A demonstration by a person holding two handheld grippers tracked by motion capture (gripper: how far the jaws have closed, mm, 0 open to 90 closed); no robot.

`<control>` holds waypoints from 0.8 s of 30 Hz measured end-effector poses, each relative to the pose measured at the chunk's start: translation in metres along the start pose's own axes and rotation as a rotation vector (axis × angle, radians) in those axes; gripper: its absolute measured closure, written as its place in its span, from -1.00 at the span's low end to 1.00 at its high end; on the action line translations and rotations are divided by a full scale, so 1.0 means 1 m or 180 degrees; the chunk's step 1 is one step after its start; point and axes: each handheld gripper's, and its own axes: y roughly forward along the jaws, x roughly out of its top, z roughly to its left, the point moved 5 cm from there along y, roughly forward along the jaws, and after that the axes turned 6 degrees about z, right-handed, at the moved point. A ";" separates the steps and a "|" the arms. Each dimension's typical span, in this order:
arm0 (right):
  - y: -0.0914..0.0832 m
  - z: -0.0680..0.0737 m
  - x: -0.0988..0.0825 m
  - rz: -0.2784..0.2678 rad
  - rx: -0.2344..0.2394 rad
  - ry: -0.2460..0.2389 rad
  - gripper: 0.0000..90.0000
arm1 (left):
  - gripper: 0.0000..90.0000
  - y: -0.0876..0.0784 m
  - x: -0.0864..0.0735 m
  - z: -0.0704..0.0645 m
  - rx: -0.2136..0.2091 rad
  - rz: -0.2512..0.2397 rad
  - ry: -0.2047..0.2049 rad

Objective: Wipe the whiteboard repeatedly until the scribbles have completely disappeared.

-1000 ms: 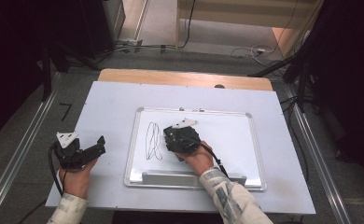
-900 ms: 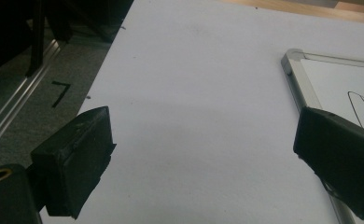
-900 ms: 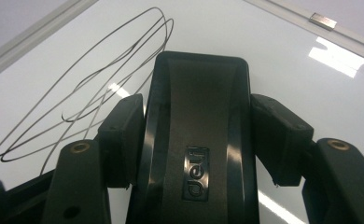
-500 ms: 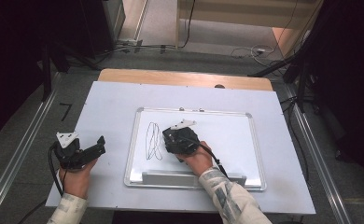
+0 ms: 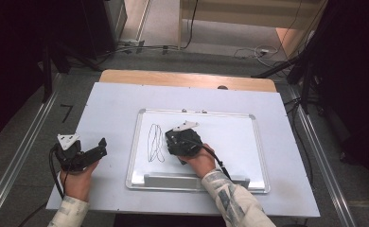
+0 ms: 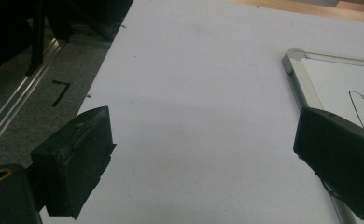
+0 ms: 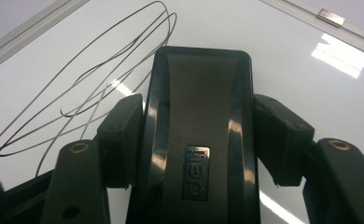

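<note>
Whiteboard eraser [image 7: 201, 140] — black, clamped between the right gripper's [image 5: 180, 142] jaws — rests on the whiteboard [image 5: 230, 137] just beside looping pen lines [image 5: 155, 143]. Left gripper [image 5: 85, 153] hovers over the white tabletop [image 5: 111, 101], jaws wide and empty.

A whiteboard [image 5: 230, 142] lies on the surface [image 5: 111, 109], a bit right of the middle. The right hand-held gripper [image 5: 182, 142] sits on the board, just right of the scribble [image 5: 155, 142]. The left hand-held gripper [image 5: 85, 153] rests left of the board.
</note>
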 end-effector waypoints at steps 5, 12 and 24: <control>0.000 0.001 0.000 -0.0023 -0.0005 -0.0057 -0.19 | -0.89 0.000 0.000 -0.001 -0.0009 -0.0006 0.0006; 0.002 0.004 0.001 -0.0049 0.0049 -0.0052 -0.18 | -0.89 0.001 0.000 -0.001 -0.0012 -0.0001 0.0005; 0.006 0.020 0.008 -0.0051 0.0140 -0.0092 -0.18 | -0.89 0.001 0.001 -0.001 -0.0012 -0.0004 0.0000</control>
